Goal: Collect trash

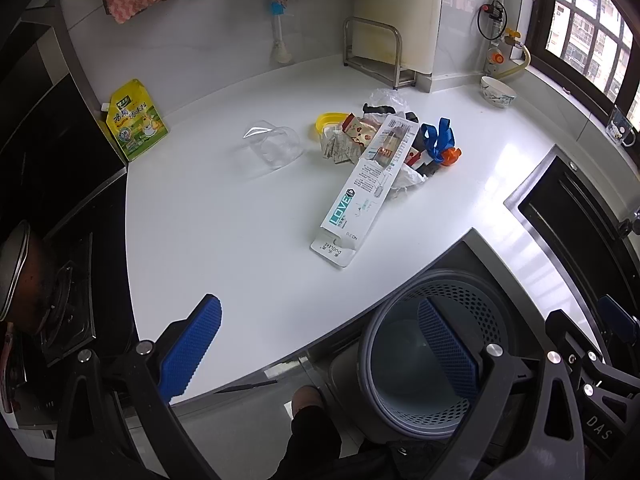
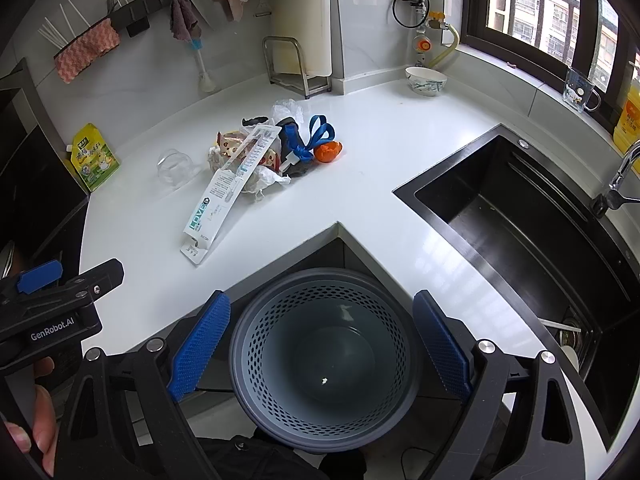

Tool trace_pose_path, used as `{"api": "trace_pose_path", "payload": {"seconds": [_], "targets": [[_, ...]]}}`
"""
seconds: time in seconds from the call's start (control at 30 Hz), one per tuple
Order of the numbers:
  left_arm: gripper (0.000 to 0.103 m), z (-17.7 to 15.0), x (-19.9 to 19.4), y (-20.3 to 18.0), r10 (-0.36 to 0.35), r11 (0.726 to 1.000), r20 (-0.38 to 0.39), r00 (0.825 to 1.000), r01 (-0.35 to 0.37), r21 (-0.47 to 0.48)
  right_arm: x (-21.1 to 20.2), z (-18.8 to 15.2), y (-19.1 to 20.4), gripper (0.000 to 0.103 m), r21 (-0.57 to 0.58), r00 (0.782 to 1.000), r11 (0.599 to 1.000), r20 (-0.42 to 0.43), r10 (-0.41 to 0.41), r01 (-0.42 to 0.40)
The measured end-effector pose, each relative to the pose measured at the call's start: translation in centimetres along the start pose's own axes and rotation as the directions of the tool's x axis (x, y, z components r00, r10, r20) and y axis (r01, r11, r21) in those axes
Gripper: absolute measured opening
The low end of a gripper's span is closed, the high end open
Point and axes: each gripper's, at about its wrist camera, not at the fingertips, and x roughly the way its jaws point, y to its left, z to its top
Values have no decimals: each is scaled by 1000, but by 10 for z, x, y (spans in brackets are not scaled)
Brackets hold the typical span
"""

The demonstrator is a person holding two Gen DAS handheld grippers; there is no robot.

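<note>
Both grippers are hanging out low at the counter's inner corner, right over the grey perforated trash basket (image 2: 324, 356) sitting on the floor below the notch. Right gripper (image 2: 320, 344) is spreading its blue pads wide apart with nothing between them, basket rim showing in the gap. Left gripper (image 1: 320, 344) is doing the same, fingers wide open and holding nothing, one pad over the white countertop (image 1: 224, 240) and the other over the basket. Basket is looking nearly bare, just a couple of tiny white scraps on the bottom.

Trash pile (image 2: 272, 148) is sitting mid-counter, well apart from both grippers: a long white toothbrush package (image 1: 360, 188) lying on top and sticking out toward the edge, crumpled white paper, snack wrappers, a blue ribbon (image 2: 316, 136) and an orange piece (image 2: 328, 152) beside it. Clear plastic cup (image 1: 276, 148) is lying on its side just left of the pile. Yellow-green pouch (image 1: 134, 122) is leaning by the stove, black sink (image 2: 520, 232) off to the right
</note>
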Motion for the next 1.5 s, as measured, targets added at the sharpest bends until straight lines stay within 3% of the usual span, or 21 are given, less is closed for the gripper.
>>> {"api": "trace_pose_path", "payload": {"seconds": [1.5], "targets": [[97,-1,1,15,12,1000,4,1000,-12,-26,1,0,-3,88,-16,999,999,4,33,-33]]}}
